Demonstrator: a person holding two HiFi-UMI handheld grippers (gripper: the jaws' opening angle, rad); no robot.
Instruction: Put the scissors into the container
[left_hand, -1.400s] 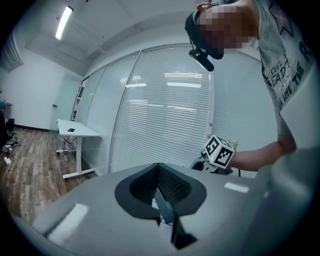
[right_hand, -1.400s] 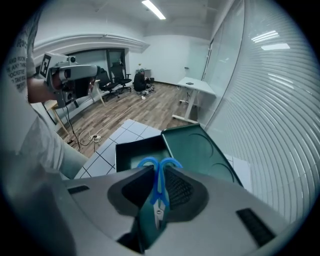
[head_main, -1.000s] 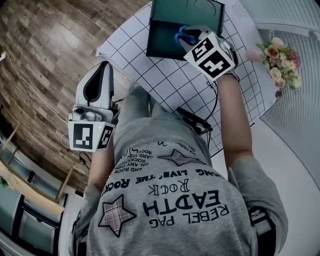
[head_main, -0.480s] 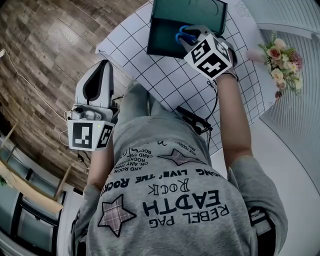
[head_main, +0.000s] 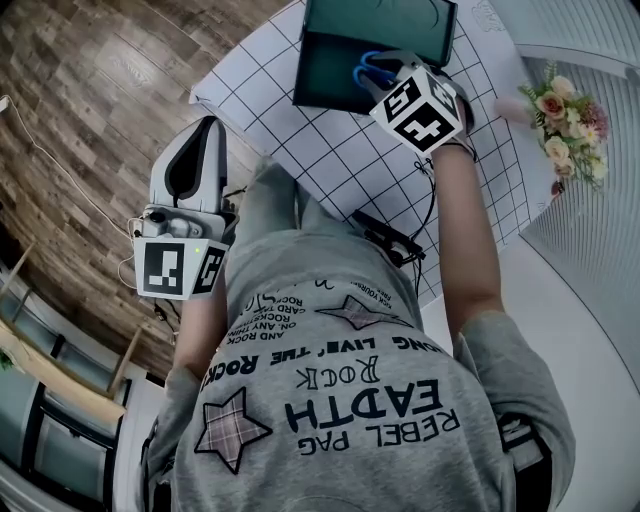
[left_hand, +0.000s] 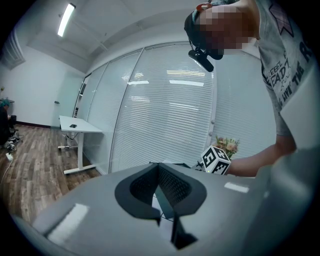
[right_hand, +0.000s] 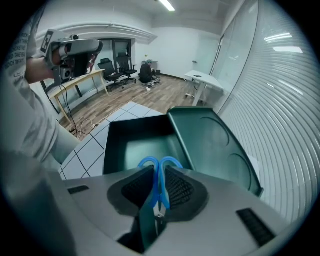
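Observation:
My right gripper is shut on the scissors. Their blue handle loops stick out ahead of the jaws. They hang over the near edge of the dark green container, an open box whose inside looks bare. Its lid leans open on the right. My left gripper is held off to the left, away from the table and over the wooden floor. Its jaws look shut with nothing between them.
The container stands on a white grid mat that covers the table. A bunch of flowers lies at the table's right side. A black cable clump hangs at the near table edge. A desk and office chairs stand farther off.
The right gripper with the scissors has crept slightly farther toward the container. The left gripper has drifted a little to the left.

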